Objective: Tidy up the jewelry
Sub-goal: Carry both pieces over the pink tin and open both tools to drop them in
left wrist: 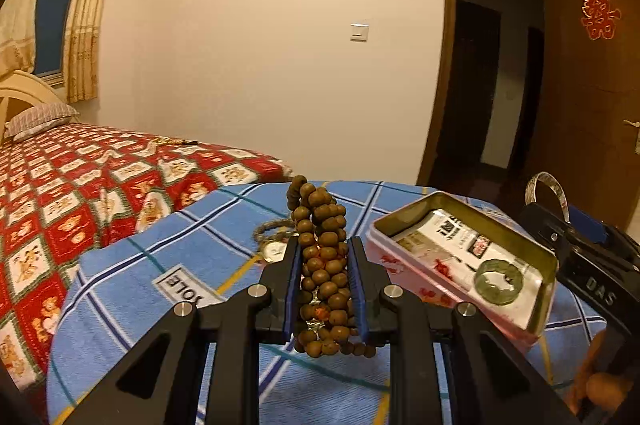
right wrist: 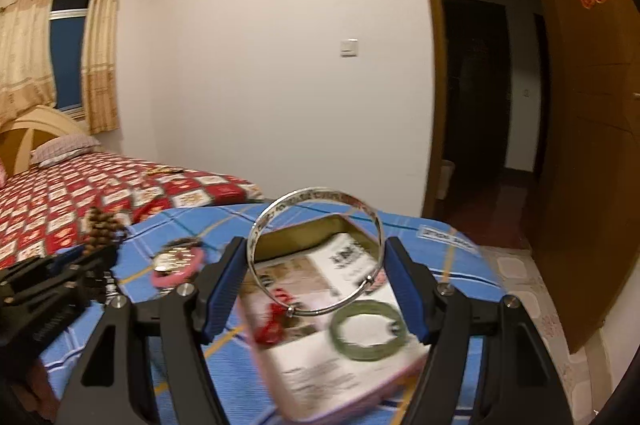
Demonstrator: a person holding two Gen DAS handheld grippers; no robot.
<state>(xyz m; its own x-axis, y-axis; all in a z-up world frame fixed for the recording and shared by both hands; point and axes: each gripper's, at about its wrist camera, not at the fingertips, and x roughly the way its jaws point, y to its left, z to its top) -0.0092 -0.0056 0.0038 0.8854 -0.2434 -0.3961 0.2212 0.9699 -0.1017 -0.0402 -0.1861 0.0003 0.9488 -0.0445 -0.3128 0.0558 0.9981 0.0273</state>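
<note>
You held jewelry in both tools over the blue checked cloth (left wrist: 120, 305), so the step in hand looked like loading the open tin (left wrist: 552, 261); to do it well, bring each piece low over the tin before you let go, one side at a time, so the two tools do not crowd each other above it. The left gripper (left wrist: 323, 257) had its jaws drawn in narrow and pinching the coiled wooden bead strand (left wrist: 320, 225), which stood upright between the pads with loops spilling out above and below them. Ahead of those jaws a watch (left wrist: 274, 249) lay on the cloth, and the tin sat just to their right with a green bangle (left wrist: 498, 281) already lying inside on the printed liner. Beads shift under pressure, so I judged a slow release wiser than a drop. The right gripper (right wrist: 316, 257) had its jaws spread wide, and the silver bangle (right wrist: 316, 253) stood on edge between the blue pads, touching both. It hovered directly above the tin, whose blur suggested motion, so steady your hand first.
</note>
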